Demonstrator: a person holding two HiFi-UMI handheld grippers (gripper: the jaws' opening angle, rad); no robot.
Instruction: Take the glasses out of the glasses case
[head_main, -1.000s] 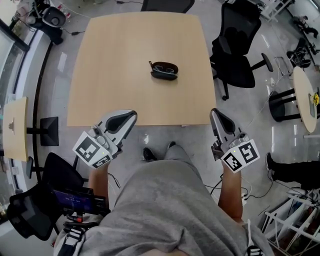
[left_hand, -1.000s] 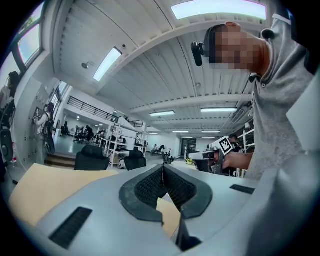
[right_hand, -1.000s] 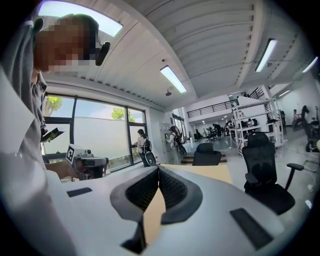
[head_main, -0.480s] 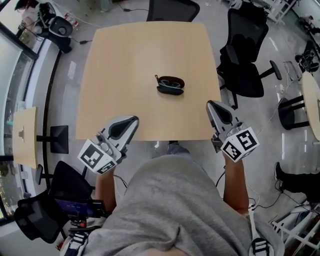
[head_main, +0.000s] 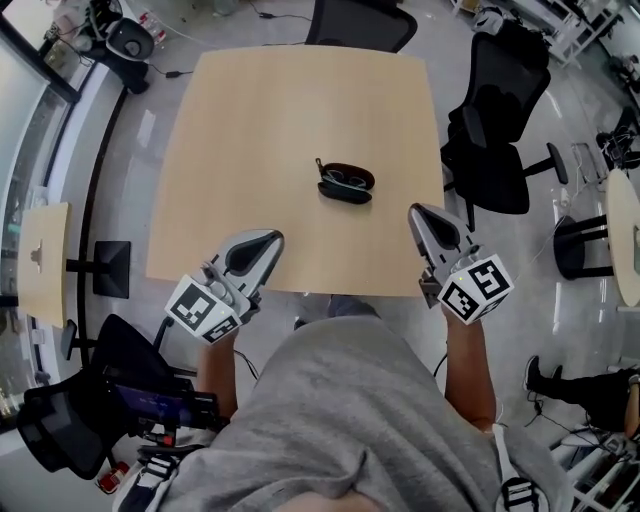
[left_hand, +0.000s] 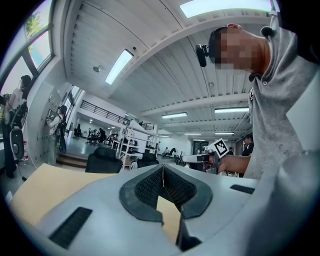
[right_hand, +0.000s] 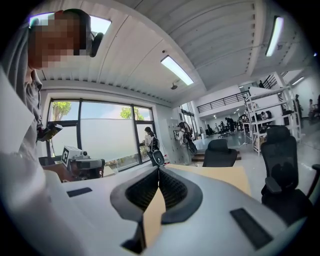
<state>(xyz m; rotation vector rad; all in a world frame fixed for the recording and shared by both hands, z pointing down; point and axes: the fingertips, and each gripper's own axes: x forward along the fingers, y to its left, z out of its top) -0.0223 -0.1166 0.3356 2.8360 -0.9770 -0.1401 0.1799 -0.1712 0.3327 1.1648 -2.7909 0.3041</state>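
Observation:
A dark glasses case (head_main: 345, 183) lies open near the middle of the wooden table (head_main: 270, 120), and the glasses show inside it. My left gripper (head_main: 270, 238) hovers over the table's near edge, left of and nearer than the case, with its jaws shut and empty. My right gripper (head_main: 416, 211) is at the near right corner, to the right of the case, also shut and empty. In the left gripper view the left gripper's (left_hand: 162, 167) pads meet at the tips. In the right gripper view the right gripper (right_hand: 159, 170) is the same. Neither gripper view shows the case.
Black office chairs stand right of the table (head_main: 495, 120) and behind it (head_main: 360, 20). A small wooden side table (head_main: 30, 260) is at the left and a round table (head_main: 628, 235) at the far right. Equipment (head_main: 150, 405) sits on the floor beside my left leg.
Both grippers have come forward from short of the table to over its near edge, closer to the case. The case has not moved on the table. The jaws stay shut.

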